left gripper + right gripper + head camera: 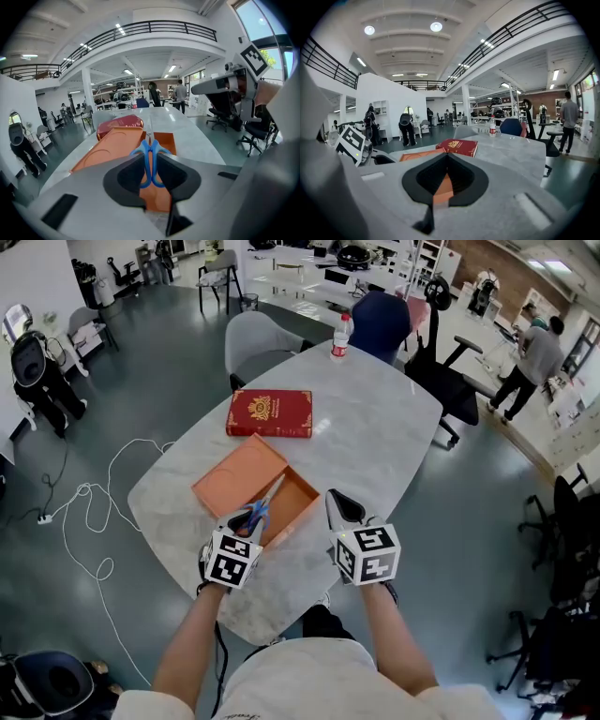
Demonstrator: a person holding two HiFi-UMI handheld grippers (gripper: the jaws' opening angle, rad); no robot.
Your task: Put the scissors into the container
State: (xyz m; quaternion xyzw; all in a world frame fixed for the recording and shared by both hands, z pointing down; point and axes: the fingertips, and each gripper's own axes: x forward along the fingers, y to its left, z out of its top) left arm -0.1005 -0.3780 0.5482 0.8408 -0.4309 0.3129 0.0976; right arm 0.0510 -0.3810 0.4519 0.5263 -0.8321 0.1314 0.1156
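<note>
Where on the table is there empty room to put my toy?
The biggest bare patch is on the right of the table, between the red book, the orange box and the bottle. The near edge is crowded: the left gripper holds the scissors over the box, with the right gripper beside it.

Illumination is bright, even and diffuse in all three views. Sources are round white ceiling lamps (436, 26), white strip lights (119, 29) and daylight through a tall glass window (265, 28), which overexposes at the upper right of the left gripper view. The pale marble table top (375, 427) shows soft glare streaks, and shadows on it are faint. Both gripper views have strong fisheye curvature and black vignetted corners. Near-lens foreground surfaces are soft. The blue-handled scissors (150, 159) are moderately sharp.
</note>
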